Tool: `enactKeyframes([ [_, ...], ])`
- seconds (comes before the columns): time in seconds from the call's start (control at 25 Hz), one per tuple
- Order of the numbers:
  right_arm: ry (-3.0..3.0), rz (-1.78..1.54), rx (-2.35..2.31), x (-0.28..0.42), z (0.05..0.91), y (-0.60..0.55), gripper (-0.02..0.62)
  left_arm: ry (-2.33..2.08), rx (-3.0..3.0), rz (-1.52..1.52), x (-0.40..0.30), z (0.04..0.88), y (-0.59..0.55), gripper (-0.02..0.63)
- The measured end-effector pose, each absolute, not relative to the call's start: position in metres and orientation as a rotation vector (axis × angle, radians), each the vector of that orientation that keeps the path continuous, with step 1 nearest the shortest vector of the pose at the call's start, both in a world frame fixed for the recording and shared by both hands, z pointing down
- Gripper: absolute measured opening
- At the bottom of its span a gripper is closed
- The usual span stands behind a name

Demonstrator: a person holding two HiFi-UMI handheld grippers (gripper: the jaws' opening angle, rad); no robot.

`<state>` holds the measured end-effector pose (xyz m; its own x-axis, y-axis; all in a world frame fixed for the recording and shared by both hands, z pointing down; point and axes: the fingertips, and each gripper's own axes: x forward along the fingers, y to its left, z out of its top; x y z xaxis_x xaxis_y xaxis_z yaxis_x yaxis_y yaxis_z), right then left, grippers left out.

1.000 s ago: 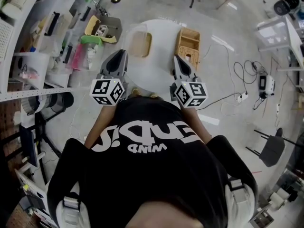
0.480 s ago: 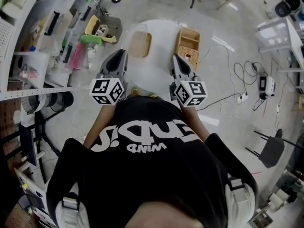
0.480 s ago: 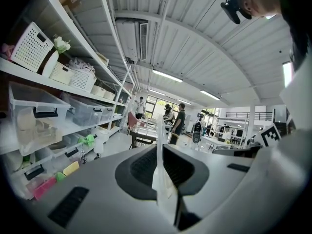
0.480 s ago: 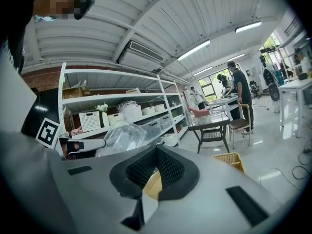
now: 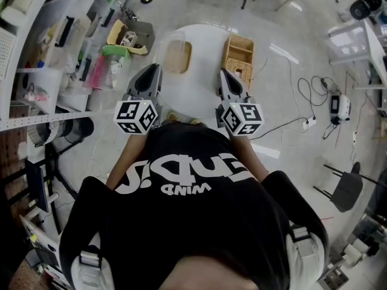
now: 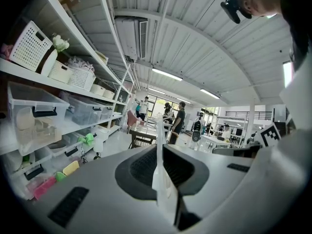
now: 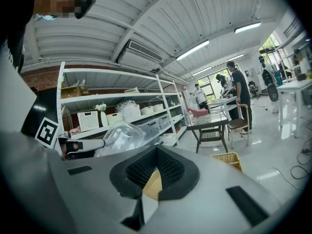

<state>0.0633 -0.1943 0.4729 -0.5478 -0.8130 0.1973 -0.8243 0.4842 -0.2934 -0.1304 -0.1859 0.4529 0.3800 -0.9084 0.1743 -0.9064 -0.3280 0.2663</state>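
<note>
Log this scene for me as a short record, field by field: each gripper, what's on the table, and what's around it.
Left gripper: jaws together on a thin clear film, seemingly an edge of the clear plastic bag
Right gripper: jaws together at the tips; tan patch behind them, unclear what
Table: round, white; bears the bag and a wicker basket
Bag contents: something tan, not identifiable
Surroundings: shelving on the person's left, black chair on the floor at right
</note>
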Motion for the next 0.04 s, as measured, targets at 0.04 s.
enactKeyframes([
  [0.04,-2.678,0.557,1.479,0.0635,0.4732,-0.1947,-0.002,-1.588,2.327,-0.009,-0.1301,0.4531,-0.1863,0.035],
])
